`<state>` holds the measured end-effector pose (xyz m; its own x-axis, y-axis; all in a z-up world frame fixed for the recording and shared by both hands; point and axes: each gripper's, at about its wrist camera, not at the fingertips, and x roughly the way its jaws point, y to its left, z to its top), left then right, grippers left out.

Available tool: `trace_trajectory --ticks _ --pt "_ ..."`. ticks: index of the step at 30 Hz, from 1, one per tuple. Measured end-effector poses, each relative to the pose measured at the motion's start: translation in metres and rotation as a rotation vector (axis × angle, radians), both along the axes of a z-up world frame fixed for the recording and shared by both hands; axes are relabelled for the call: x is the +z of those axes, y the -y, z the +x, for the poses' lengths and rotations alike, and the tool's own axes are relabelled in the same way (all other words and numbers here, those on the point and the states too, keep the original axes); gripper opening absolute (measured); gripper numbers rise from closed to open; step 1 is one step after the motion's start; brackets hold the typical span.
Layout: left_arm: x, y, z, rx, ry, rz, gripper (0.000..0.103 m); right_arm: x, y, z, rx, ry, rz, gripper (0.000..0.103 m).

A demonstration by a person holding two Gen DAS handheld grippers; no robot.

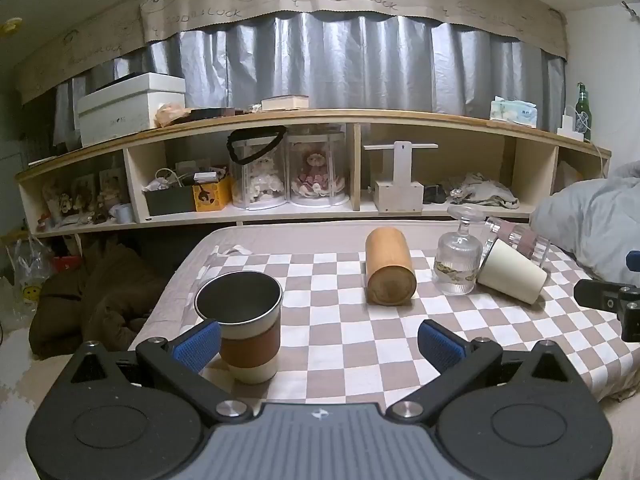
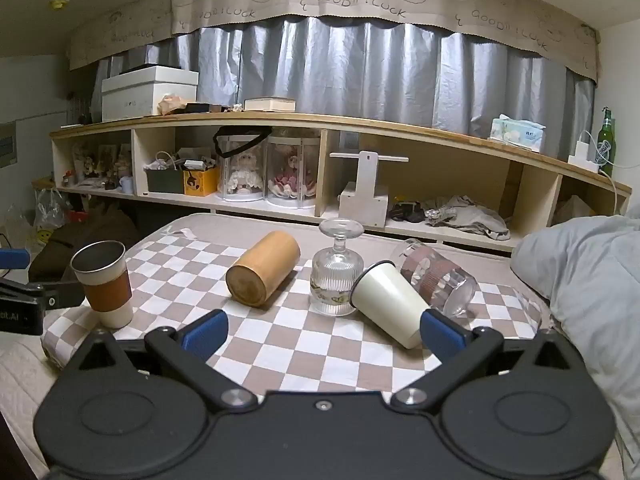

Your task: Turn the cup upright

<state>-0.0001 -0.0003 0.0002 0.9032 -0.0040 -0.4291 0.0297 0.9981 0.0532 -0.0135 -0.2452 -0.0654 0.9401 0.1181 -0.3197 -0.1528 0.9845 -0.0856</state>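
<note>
A steel cup with a brown sleeve (image 1: pixel 246 320) (image 2: pixel 105 282) stands upright on the checkered cloth at its left edge. A wooden cup (image 1: pixel 390 266) (image 2: pixel 262 268) lies on its side. A glass goblet (image 1: pixel 458 258) (image 2: pixel 336 272) stands upside down. A cream cup (image 1: pixel 512 272) (image 2: pixel 390 304) lies on its side, and a clear patterned glass (image 1: pixel 516 238) (image 2: pixel 438 278) lies behind it. My left gripper (image 1: pixel 318 344) is open and empty, its left fingertip beside the steel cup. My right gripper (image 2: pixel 324 330) is open and empty, its right fingertip close to the cream cup's base.
The checkered cloth (image 1: pixel 340 320) (image 2: pixel 288 344) covers a bed. A grey duvet (image 1: pixel 592 224) (image 2: pixel 580 272) is bunched at the right. A long wooden shelf (image 1: pixel 320 168) (image 2: pixel 320 168) with boxes and doll cases runs behind. Dark bags lie on the floor at left (image 1: pixel 92 304).
</note>
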Motion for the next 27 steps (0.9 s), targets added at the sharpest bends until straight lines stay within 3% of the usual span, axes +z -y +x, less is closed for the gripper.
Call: trace_trajectory --ticks 27 --pt "0.0001 -0.0008 0.0001 -0.001 -0.001 -0.011 0.103 0.0 0.0 -0.0001 0.0 0.001 0.001 0.103"
